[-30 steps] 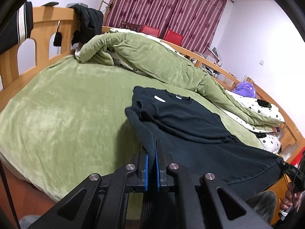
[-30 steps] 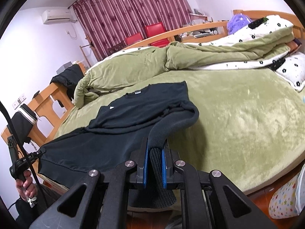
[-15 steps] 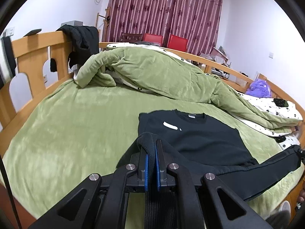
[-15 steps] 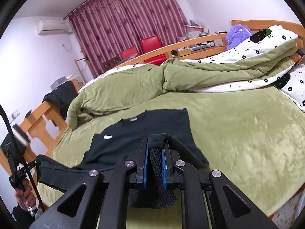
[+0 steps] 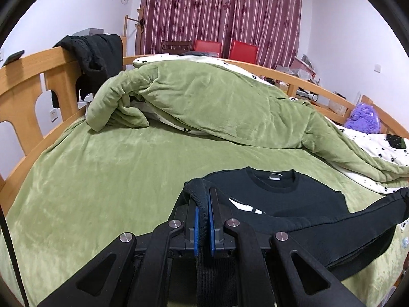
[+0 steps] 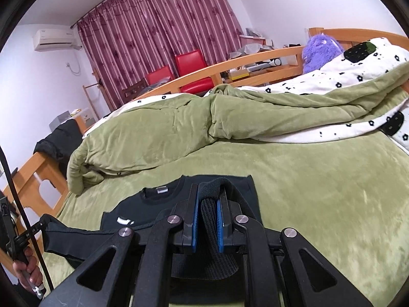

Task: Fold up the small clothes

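Green bedspread (image 5: 107, 179) bears a black sweatshirt (image 5: 294, 199), hem pinched by both tongs.

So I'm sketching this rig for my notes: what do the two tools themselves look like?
Both match: the left tool and right tool are matte black linkage frames with triangular cut-outs, round silver pivot pins and flat blue pads lining the fingers. A thin black cable runs past the left one.

Your light: even, soft, bright indoor. White walls (image 5: 352, 51) slightly blown out. Shadows faint on green bedspread (image 5: 102, 179). Black sweatshirt (image 5: 294, 199) swallows detail, folds barely readable. Strong fisheye bend, dark vignette at your corners. Both views sharp, no motion blur. Curtains (image 6: 158, 41) closed.
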`<state>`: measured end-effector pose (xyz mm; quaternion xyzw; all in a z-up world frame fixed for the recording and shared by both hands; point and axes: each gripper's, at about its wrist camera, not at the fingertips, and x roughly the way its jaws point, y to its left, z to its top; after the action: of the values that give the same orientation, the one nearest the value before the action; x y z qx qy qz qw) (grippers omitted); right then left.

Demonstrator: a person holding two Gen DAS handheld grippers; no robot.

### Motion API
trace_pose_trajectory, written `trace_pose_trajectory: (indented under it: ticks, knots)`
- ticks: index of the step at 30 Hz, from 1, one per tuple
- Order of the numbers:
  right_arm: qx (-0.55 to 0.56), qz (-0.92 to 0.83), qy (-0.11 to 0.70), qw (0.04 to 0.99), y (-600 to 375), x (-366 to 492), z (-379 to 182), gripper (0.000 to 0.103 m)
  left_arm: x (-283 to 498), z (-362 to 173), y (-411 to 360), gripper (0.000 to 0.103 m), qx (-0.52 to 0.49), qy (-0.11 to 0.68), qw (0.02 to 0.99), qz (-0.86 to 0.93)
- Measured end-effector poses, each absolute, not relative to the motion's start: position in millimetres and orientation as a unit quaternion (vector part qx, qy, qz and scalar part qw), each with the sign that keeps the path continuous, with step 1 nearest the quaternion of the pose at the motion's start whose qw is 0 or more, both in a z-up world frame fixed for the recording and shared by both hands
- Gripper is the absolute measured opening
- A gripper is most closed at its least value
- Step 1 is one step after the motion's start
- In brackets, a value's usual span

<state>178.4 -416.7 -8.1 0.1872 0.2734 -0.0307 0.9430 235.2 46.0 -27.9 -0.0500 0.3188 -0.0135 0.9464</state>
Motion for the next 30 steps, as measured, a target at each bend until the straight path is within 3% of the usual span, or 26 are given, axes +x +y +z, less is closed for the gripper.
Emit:
trace_pose_trajectory:
  ticks: [24,30]
  knots:
    - [0.171,-0.049,0.359,0.916,-432.8,343.5,-123.4,0.012,387.8,-131.1,18.2,0.009,-0.019,0.398,0.917,-0.006]
    - [0.183,-0.055,0.386,0.903,-441.2,347.3,-139.4,0.023,394.5,-136.5,19.6,0.010,-0.021,0.426,0.904,-0.015]
